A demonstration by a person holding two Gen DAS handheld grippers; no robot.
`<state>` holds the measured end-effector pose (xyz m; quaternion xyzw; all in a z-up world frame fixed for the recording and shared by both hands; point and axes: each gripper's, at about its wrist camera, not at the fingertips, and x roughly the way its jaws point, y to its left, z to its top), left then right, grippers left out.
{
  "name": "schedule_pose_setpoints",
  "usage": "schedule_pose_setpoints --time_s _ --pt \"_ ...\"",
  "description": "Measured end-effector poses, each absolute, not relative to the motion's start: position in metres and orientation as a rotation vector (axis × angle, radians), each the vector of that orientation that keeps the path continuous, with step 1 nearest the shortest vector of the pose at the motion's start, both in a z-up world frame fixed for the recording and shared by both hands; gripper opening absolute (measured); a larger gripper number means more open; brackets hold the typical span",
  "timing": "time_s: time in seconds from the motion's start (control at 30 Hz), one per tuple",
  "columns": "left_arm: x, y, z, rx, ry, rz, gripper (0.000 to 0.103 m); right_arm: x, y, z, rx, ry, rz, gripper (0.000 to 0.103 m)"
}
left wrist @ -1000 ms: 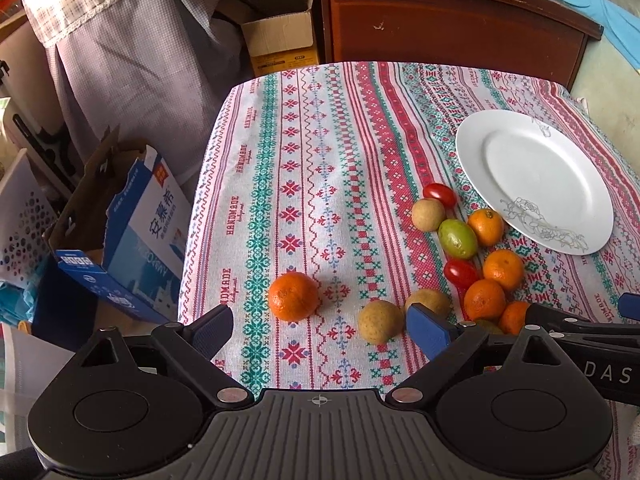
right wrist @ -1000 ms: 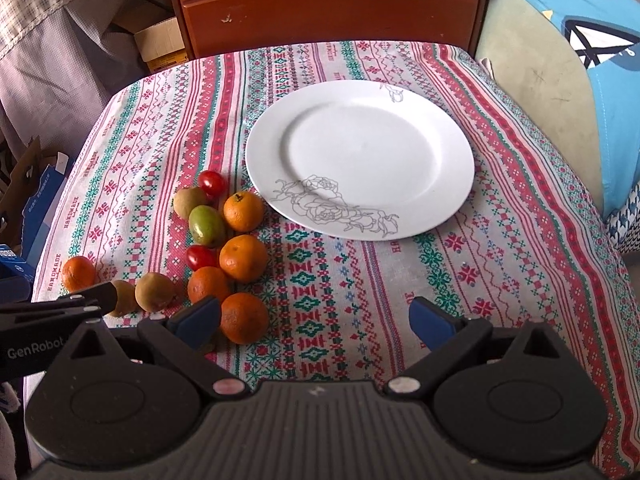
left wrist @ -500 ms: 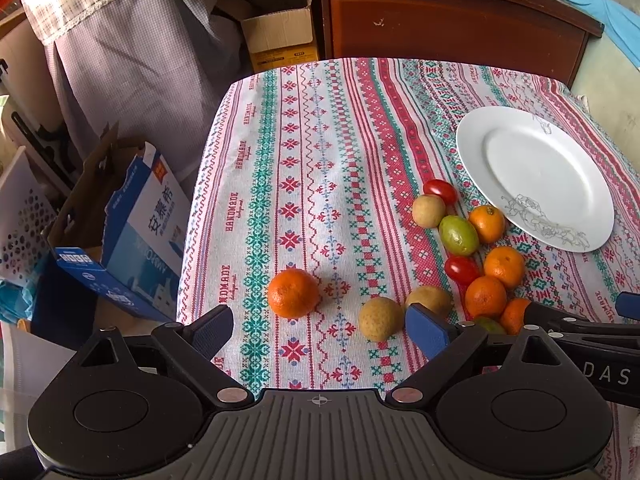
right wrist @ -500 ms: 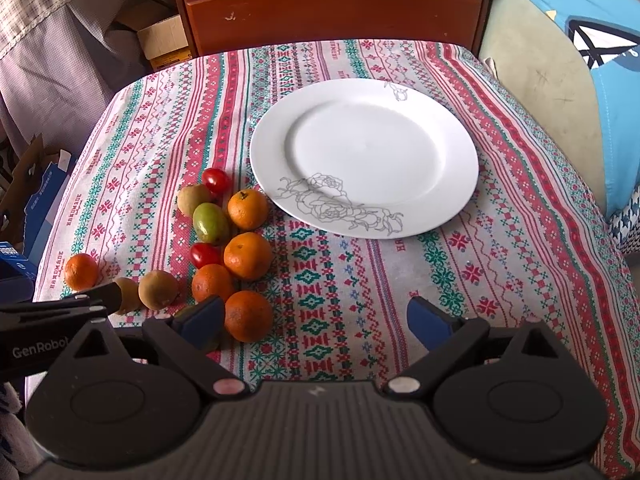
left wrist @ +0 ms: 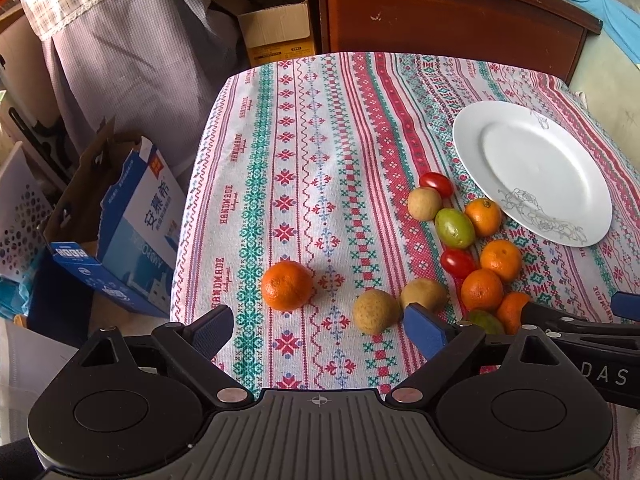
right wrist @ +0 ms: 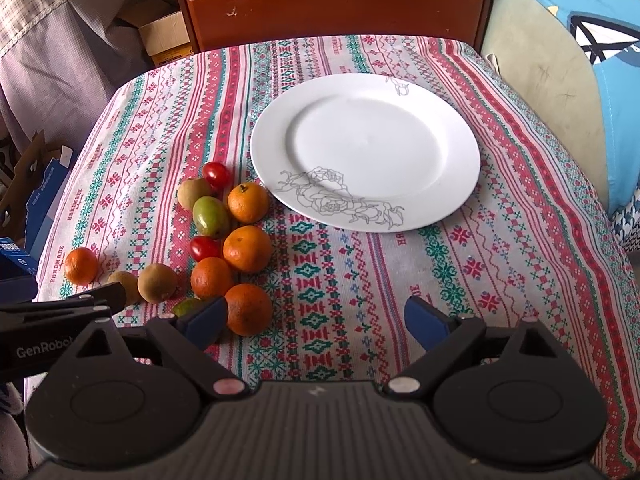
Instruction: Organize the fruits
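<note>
A white plate with a drawn rose lies empty on the patterned tablecloth; it also shows in the left wrist view. Left of it is a cluster of several oranges, two cherry tomatoes, green fruits and brown fruits. One orange sits apart at the left. My left gripper is open and empty, just short of a brown fruit. My right gripper is open and empty, its left finger beside the nearest orange.
The tablecloth covers the table. A wooden headboard stands behind it. A blue and white carton and a cardboard box sit on the floor left of the table. A blue cushion is at the right.
Both grippers have edged slightly back and up from the table; the fruits and plate have not moved. Both stay open.
</note>
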<state>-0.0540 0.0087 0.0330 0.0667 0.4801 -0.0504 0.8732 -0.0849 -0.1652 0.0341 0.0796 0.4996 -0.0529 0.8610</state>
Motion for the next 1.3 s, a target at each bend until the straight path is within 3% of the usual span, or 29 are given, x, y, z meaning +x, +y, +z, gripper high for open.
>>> schedule_pose_setpoints --time_s 0.43,0.67,0.93,1.1,1.3 --pt "-0.050 0.026 0.036 0.064 0.992 -0.119 0.094 -0.099 -0.186 0.032 0.210 1.002 -0.022 0.091" --pt "-0.047 0.043 0.033 0.028 0.988 -0.085 0.093 -0.116 -0.189 0.026 0.210 0.968 0.091 0.076" --pt "-0.052 0.040 0.028 0.028 0.980 -0.153 0.090 -0.119 -0.183 0.021 0.196 0.891 0.170 0.053" --pt "-0.060 0.035 0.025 0.078 0.954 -0.206 0.081 -0.119 -0.176 0.017 0.165 0.866 0.215 0.044" --pt "-0.063 0.038 0.019 0.067 0.938 -0.267 0.079 -0.117 -0.172 0.011 0.151 0.850 0.226 0.044"
